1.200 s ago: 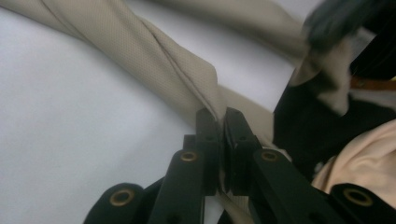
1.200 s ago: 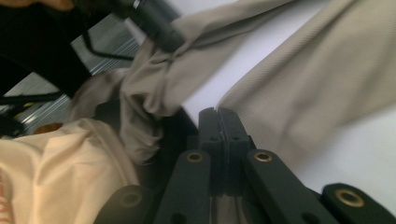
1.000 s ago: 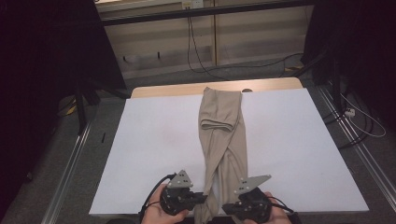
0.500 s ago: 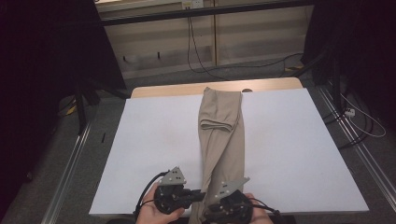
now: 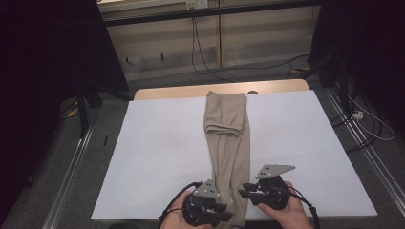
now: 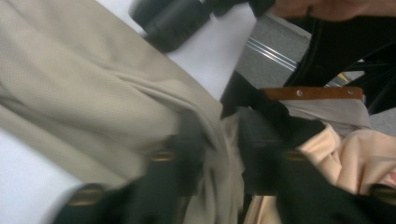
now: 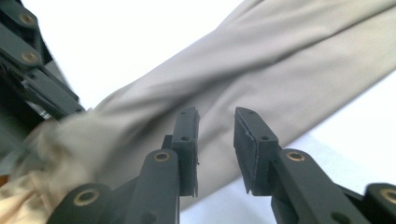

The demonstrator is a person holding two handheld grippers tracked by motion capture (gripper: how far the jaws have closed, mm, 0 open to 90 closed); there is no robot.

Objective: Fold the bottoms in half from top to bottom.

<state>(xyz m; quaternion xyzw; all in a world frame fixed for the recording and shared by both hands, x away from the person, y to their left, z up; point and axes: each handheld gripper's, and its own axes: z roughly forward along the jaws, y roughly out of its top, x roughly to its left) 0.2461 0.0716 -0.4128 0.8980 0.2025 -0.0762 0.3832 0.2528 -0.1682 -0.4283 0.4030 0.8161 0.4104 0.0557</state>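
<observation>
Near the tabletop's [image 5: 157, 157] front edge, the left hand-held gripper [image 5: 220, 213] sits against the left side of the beige trousers [image 5: 228, 138]; its jaws have just been opening, and in the left gripper view [image 6: 219, 154] a fold of the cloth lies in the gap between them, though blur hides whether the pads press on it. Just right of the same trouser end, the right hand-held gripper [image 5: 242, 192] points toward the cloth with its jaws slightly apart, having just narrowed a little; the right gripper view [image 7: 215, 140] shows the gap between them bare, the fabric lying beyond the tips. Each is carried in one of the person's hands. From the grippers the trousers run away in a long folded strip up the middle of the white tabletop, with a folded-over edge crossing them at about mid-length and their far end reaching the tabletop's wooden back edge [image 5: 162, 92].
</observation>
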